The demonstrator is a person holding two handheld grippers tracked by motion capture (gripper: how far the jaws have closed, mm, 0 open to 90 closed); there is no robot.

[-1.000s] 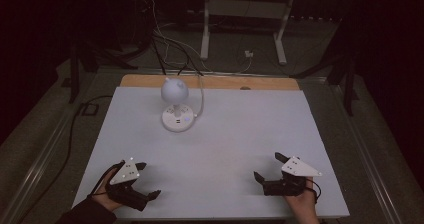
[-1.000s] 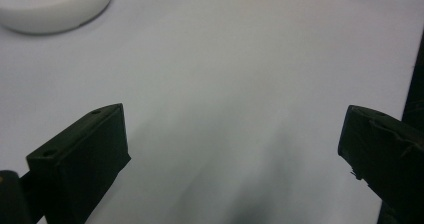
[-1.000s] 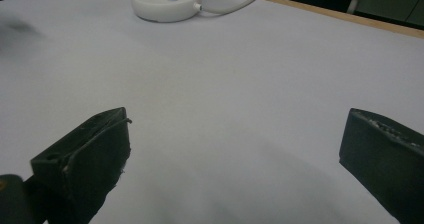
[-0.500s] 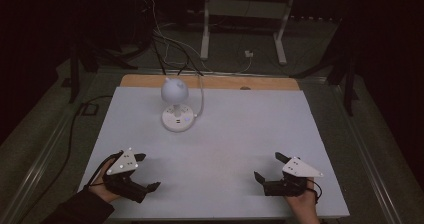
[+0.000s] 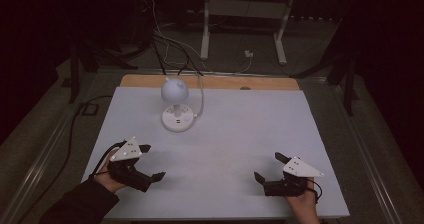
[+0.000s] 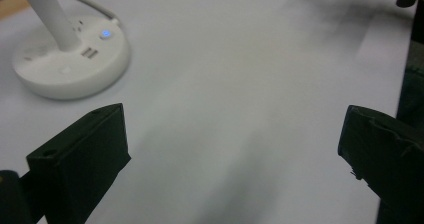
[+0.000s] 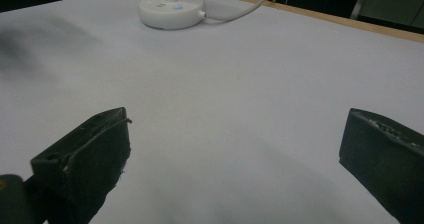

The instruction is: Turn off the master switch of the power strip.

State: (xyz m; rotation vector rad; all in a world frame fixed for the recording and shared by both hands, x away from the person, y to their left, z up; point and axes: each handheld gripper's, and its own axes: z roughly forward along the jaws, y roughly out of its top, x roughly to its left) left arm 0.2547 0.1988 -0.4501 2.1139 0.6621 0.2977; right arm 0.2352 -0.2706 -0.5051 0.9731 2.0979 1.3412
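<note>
A small white desk lamp (image 5: 175, 100) with a round head stands on a round base at the back left of the white table (image 5: 240, 134). The base (image 6: 70, 64) has a lit blue button and a stem rising from it; the same base (image 7: 171, 6) lies far off in the right gripper view. My left gripper (image 5: 151, 161) is open at the front left, held by a hand, nothing between its jaws. My right gripper (image 5: 270, 166) is open at the front right, also holding nothing.
A white cable (image 5: 201, 96) runs from the lamp base over the wooden back edge (image 5: 215, 81) of the table. Behind the table are floor cables and a white metal stand (image 5: 240, 29). The surroundings are dark.
My left gripper has moved forward and slightly right, toward the lamp, and lifted a little. My right gripper has stayed nearly still.
</note>
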